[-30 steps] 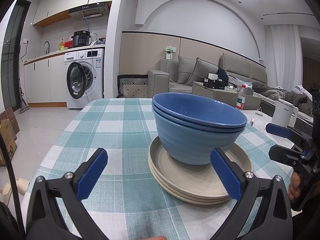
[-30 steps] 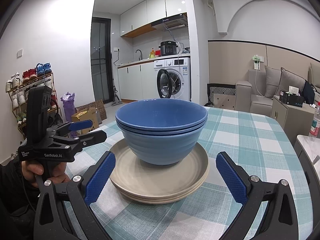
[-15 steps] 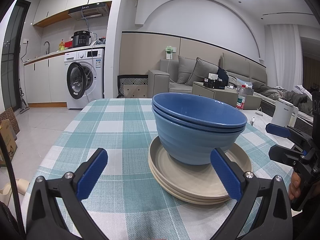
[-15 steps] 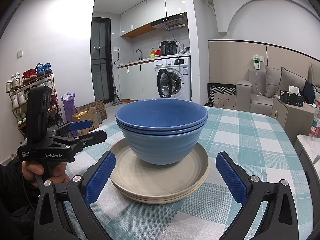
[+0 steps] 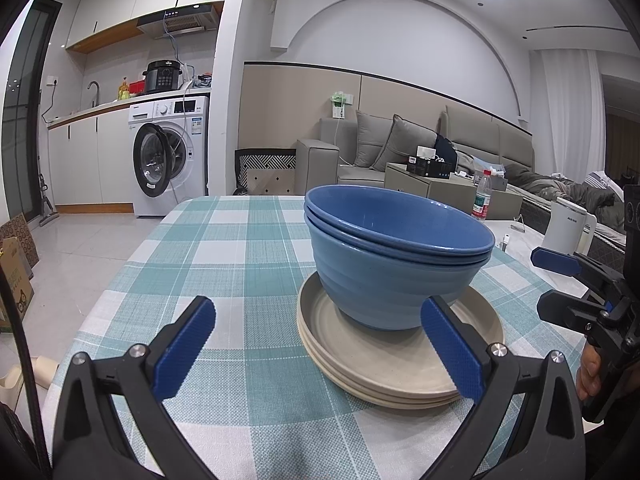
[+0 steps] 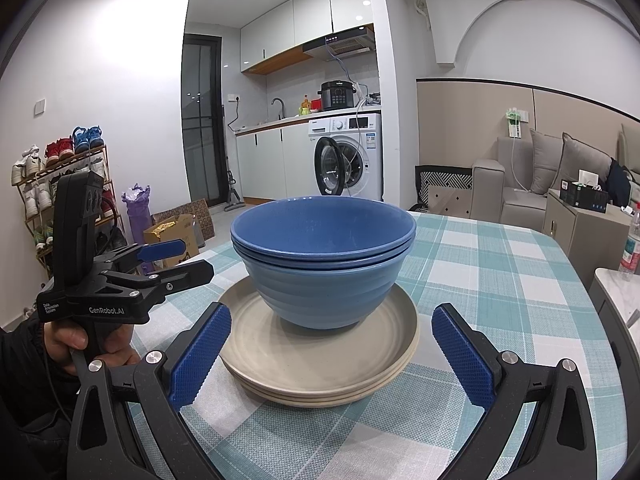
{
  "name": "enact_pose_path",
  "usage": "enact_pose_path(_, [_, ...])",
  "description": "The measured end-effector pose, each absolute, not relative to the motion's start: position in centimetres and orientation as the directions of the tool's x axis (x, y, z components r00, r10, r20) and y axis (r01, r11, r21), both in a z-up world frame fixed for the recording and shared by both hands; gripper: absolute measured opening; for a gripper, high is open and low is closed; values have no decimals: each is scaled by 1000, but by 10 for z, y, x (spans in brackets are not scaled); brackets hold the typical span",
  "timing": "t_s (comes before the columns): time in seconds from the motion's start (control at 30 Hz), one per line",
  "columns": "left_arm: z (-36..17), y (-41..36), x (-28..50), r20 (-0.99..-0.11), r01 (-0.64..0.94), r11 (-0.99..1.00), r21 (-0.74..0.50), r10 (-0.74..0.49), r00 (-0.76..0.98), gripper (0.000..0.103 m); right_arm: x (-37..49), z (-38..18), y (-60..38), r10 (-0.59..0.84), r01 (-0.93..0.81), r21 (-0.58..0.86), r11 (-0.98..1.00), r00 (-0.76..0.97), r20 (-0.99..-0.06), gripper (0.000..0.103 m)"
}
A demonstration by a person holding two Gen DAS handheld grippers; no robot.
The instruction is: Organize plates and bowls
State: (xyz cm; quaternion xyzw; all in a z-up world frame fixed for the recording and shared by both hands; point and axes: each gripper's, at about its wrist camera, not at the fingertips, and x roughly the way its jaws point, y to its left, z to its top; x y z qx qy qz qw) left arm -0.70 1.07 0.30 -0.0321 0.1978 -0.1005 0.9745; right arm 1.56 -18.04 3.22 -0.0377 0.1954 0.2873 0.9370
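Nested blue bowls point(image 5: 396, 264) point(image 6: 324, 264) stand on a stack of beige plates point(image 5: 384, 364) point(image 6: 320, 360) on the checked tablecloth. My left gripper point(image 5: 320, 344) is open, short of the stack, its right pad near the plates' front rim and nothing between its fingers. My right gripper point(image 6: 332, 352) is open too, facing the stack from the other side with its pads either side of the plates' near rim, not touching. Each gripper also shows in the other's view: the right gripper point(image 5: 568, 280) at the right edge, the left gripper point(image 6: 160, 262) at the left, each held by a hand.
The teal and white checked table point(image 5: 240, 248) point(image 6: 500, 280) extends beyond the stack. A white kettle point(image 5: 570, 228) and a water bottle point(image 5: 482, 196) stand off to the right. Behind are a washing machine point(image 5: 170, 156), a sofa point(image 5: 400, 148) and a shoe rack point(image 6: 44, 184).
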Motion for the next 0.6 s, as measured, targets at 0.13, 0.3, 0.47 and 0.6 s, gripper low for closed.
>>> enact_pose_path(0.13, [3, 11, -7, -379, 183, 978, -102, -208, 902, 103, 16, 32, -180, 524, -552, 43, 832, 759, -387, 102])
enact_pose_path(0.3, [3, 11, -7, -379, 183, 978, -104, -209, 901, 103, 15, 32, -180, 524, -553, 43, 832, 759, -388, 102])
enact_pose_path(0.47, [3, 11, -7, -379, 183, 978, -102, -208, 902, 103, 15, 32, -180, 524, -552, 44, 832, 758, -388, 102])
enact_pose_path(0.6, [3, 10, -7, -376, 188, 977, -101, -212, 902, 103, 15, 32, -180, 524, -553, 44, 832, 758, -388, 102])
